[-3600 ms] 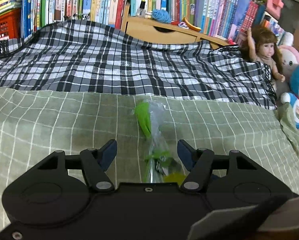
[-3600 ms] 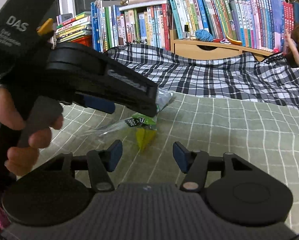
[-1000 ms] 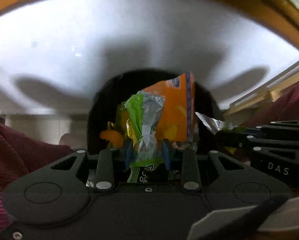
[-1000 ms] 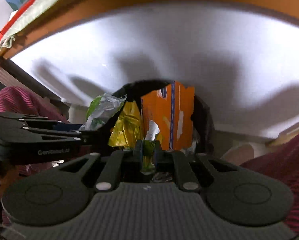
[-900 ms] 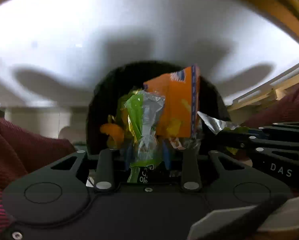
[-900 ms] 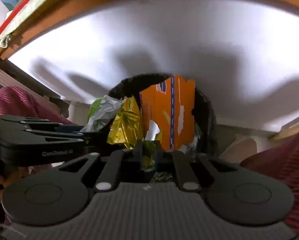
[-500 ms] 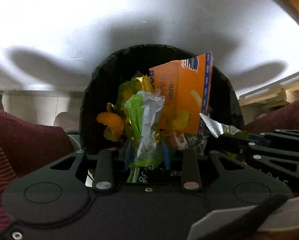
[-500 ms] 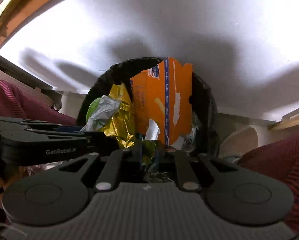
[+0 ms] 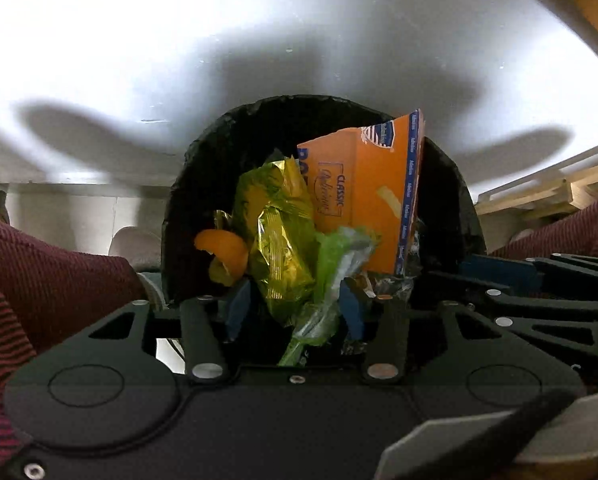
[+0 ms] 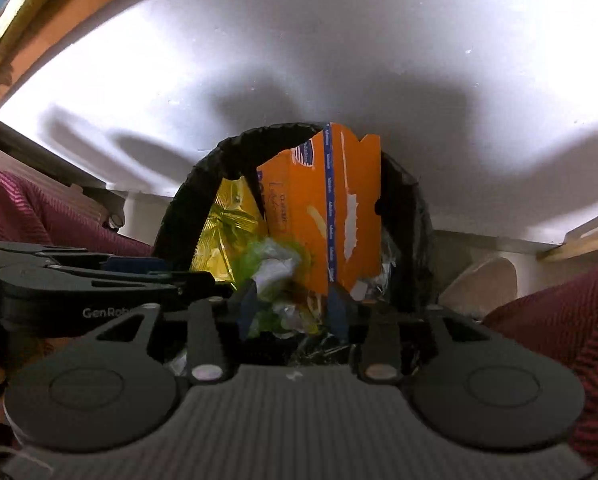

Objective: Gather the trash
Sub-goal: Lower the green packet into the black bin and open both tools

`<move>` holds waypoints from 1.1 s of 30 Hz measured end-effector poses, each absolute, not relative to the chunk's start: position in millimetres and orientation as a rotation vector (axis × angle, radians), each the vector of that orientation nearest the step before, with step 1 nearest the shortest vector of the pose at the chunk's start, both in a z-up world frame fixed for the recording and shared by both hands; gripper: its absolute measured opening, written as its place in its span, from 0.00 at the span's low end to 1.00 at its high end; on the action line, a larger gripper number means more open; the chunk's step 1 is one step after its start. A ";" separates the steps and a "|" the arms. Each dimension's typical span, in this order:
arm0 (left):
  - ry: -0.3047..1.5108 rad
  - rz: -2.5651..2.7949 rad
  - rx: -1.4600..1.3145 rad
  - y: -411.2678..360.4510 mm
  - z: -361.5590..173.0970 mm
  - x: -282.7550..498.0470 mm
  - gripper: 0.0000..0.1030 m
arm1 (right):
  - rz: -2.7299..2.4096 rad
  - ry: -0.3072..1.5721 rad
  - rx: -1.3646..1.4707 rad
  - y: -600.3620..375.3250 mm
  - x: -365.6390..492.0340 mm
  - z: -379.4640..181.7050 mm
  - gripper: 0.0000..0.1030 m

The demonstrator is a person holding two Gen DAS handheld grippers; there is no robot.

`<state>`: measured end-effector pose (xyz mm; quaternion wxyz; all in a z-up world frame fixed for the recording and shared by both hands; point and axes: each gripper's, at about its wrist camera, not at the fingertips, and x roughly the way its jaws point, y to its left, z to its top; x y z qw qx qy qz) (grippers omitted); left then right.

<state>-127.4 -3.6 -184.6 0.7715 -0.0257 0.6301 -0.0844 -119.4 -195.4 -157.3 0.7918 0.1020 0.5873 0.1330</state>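
Trash is landing where you want it: the green-and-clear wrapper point(image 9: 331, 276) sits loose between the parted jaws of your left gripper point(image 9: 295, 308), slumping into the black-lined bin point(image 9: 259, 120) just below. Your right gripper point(image 10: 291, 306) has just spread its jaws too, pads off the small green scrap point(image 10: 275, 264) now lying on the heap beside the orange snack box point(image 10: 339, 208). Both jaws have just been opening, so this drop looks done. Whether more litter remains elsewhere, neither view shows.
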 end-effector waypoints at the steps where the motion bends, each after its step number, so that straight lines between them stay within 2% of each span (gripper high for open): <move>1: 1.360 -0.184 -0.055 -3.5 -182.1 -128.0 0.49 | 0.286 1.258 0.219 -195.0 -119.5 -155.5 0.59; 3: 1.347 -0.189 -0.049 -3.9 -177.6 -129.1 0.53 | 0.287 1.246 0.215 -195.6 -120.1 -151.7 0.61; 11: 1.283 -0.196 -0.026 -4.2 -152.3 -133.2 0.56 | 0.279 1.179 0.208 -200.4 -123.9 -127.9 0.69; 18: 1.188 -0.175 0.024 -3.6 -120.1 -140.6 0.73 | 0.276 1.096 0.199 -204.6 -131.9 -100.0 0.78; 33: 1.062 -0.191 0.011 -5.3 -69.7 -152.0 0.75 | 0.300 0.960 0.188 -211.4 -148.2 -58.4 0.85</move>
